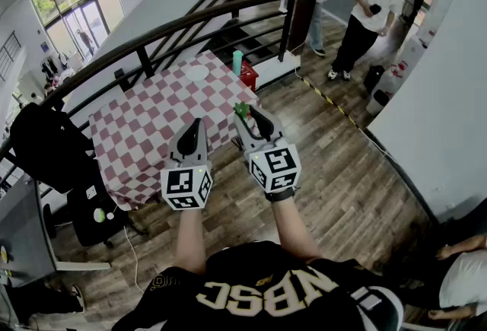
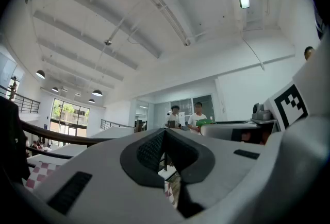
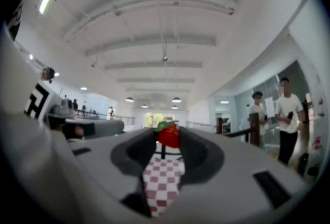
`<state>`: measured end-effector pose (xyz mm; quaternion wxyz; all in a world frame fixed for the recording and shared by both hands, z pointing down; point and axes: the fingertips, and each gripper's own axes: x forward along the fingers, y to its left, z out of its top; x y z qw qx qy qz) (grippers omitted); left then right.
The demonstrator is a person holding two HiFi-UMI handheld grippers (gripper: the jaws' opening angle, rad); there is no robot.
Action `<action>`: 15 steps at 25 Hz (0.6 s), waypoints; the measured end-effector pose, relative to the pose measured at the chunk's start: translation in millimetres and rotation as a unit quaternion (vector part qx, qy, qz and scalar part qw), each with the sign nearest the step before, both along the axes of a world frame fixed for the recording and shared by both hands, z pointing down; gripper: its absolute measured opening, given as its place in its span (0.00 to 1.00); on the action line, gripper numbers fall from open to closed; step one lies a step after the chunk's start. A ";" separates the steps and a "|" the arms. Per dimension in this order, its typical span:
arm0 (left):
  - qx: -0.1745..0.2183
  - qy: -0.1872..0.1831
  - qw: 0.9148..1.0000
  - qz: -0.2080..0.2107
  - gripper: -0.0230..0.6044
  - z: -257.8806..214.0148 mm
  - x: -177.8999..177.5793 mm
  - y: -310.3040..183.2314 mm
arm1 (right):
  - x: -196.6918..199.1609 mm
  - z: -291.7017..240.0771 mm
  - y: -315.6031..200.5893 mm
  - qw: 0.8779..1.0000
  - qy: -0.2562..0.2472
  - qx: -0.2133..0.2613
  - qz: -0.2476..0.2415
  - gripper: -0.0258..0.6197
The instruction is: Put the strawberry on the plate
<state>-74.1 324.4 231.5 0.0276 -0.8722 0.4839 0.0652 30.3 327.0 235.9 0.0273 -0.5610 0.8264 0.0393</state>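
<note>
Seen from above, a person in a black shirt holds both tongs out at chest height over a wooden floor.

The left gripper [image 1: 194, 126] is clenched on nothing. Its dark pads meet at the tips with only floor showing below them, so it appears to be riding along idle.

The right gripper [image 1: 250, 118] is grasping the strawberry [image 3: 168, 135]. The red fruit with its green leafy cap sits pinched right at the jaw tips. Holding it at the very end probably keeps the fruit clear of the tool body, so it can be set down cleanly. It is carried in the air above the near edge of the table [image 1: 144, 132], not resting on anything.

The table, covered in a red and white checked cloth, stands just beyond the grippers against a dark curved railing [image 1: 183, 21]. The plate [image 1: 196, 72], small, white and bare, lies near the far edge of the cloth, well apart from the strawberry. The carry seems only part done, and the right arm will likely have to reach forward and slightly left across the cloth.

A teal bottle [image 1: 237, 62] stands near the plate, at the table's far corner, close enough to knock on the way.

Farther off, two people [image 1: 373, 10] stand beyond the railing.
</note>
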 end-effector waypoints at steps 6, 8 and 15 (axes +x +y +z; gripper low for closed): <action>0.001 -0.001 1.000 0.009 0.05 -0.2 -2.8 4.0 | -3.5 0.7 2.7 1.000 -0.001 -0.001 0.009 0.26; 0.000 -0.003 1.000 0.010 0.05 1.2 -5.6 6.0 | -7.2 1.7 3.9 1.000 -0.001 -0.003 0.009 0.26; -0.006 -0.005 1.000 0.006 0.05 4.2 -25.9 13.4 | -26.6 8.0 5.0 1.000 -0.016 -0.019 0.005 0.26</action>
